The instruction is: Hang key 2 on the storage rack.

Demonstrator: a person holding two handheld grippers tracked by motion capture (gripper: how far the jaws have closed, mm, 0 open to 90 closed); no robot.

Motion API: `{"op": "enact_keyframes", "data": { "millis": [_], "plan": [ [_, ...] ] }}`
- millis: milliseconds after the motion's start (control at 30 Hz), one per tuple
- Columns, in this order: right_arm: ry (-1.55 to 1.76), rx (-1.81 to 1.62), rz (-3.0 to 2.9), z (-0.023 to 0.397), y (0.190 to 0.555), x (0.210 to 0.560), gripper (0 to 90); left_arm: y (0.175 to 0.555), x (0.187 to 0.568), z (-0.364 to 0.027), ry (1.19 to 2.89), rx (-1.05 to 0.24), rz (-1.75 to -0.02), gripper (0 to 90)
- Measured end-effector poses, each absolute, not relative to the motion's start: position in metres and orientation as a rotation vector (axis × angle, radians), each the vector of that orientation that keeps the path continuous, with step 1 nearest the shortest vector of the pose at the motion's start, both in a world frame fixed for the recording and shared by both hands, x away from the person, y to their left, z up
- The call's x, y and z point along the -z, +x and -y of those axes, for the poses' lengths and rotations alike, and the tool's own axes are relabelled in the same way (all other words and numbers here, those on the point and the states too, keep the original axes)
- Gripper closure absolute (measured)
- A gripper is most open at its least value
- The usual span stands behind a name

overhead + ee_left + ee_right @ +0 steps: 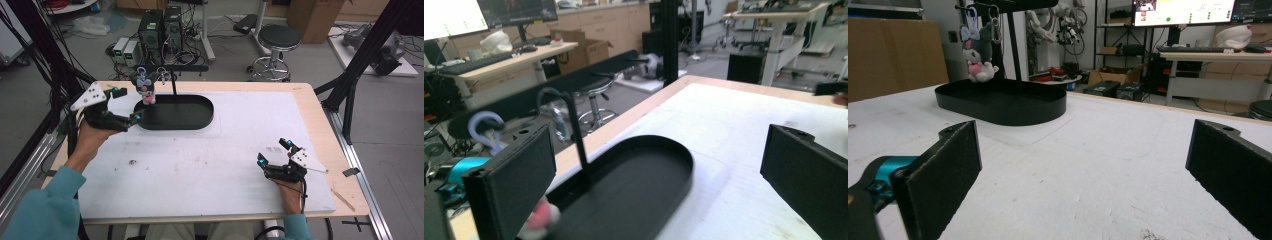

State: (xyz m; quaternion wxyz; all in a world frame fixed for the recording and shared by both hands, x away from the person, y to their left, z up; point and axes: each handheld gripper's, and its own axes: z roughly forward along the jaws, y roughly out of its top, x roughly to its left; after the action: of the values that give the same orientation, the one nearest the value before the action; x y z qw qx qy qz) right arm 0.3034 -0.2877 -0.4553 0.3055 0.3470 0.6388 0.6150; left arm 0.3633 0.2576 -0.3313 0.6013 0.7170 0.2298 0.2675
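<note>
At left of the high view, the left gripper (126, 106) stands open with nothing between its jaws, just beside the plush keychain (145, 87) hanging from the black stand (172, 67) over the oval tray (200, 118). Likely light, soft and squashy; pinch its body. At lower right, the right gripper (273, 152) rests open

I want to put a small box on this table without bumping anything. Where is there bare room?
The white mat lies bare between the black oval tray and the right gripper, and along its far right side. It is crowded at the far left: the tray, the hanging plush toy and the open left gripper sit close together.
</note>
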Motion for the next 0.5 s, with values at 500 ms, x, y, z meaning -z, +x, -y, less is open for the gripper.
{"op": "enact_keyframes", "data": {
  "millis": [500],
  "plan": [
    [0.916, -1.617, -1.686, 0.287, 0.303, 0.455, 0.5, 0.296, 0.433, -0.271, 1.542, -0.596, -0.624, 1.7]
  ]
}}
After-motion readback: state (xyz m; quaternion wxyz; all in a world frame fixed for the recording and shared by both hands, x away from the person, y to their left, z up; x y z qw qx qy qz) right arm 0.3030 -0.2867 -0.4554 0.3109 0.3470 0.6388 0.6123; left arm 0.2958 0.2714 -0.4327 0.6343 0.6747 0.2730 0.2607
